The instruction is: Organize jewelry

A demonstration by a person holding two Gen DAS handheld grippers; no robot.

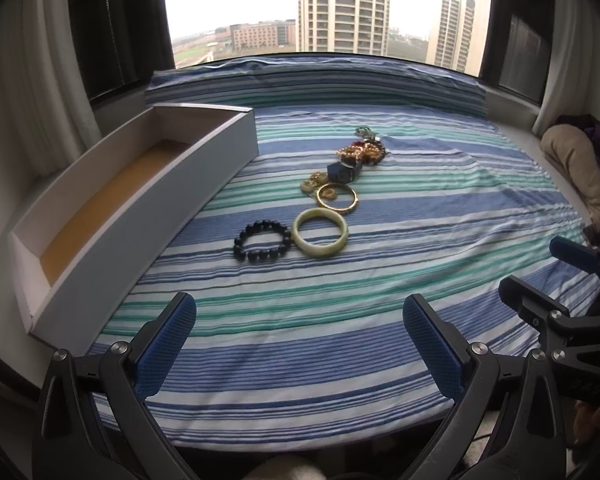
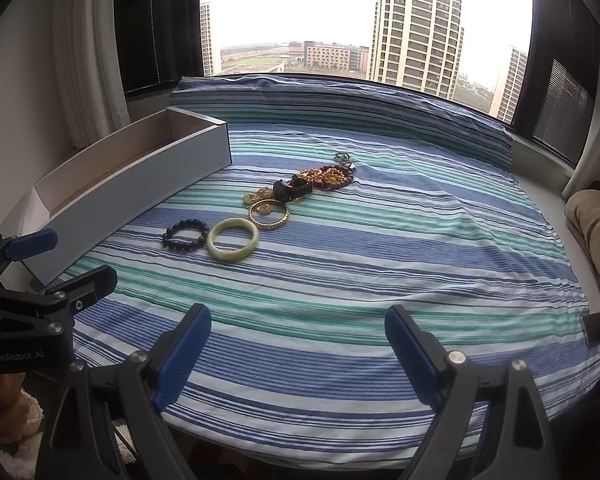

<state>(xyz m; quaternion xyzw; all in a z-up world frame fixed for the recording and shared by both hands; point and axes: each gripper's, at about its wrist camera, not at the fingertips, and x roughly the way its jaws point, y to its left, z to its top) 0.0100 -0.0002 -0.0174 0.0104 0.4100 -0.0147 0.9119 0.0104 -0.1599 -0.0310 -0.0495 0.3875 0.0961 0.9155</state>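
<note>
A row of jewelry lies mid-cloth: a black bead bracelet (image 1: 262,241) (image 2: 185,236), a pale green bangle (image 1: 319,232) (image 2: 232,239), a gold bangle (image 1: 337,198) (image 2: 269,214), a dark watch (image 1: 343,172) (image 2: 292,189), and a heap of gold and red bead pieces (image 1: 362,153) (image 2: 328,174). A long white open box (image 1: 148,204) (image 2: 140,184) stands at the left and looks empty. My left gripper (image 1: 300,328) is open and empty, well short of the jewelry. My right gripper (image 2: 298,338) is open and empty, also near the front edge.
A blue, green and white striped cloth (image 1: 340,300) (image 2: 380,272) covers the window seat. A beige cushion (image 1: 580,168) (image 2: 596,220) lies at the right. Curtains hang at both sides of the window. Each gripper shows in the other's view, the right one (image 1: 540,276) and the left one (image 2: 72,258).
</note>
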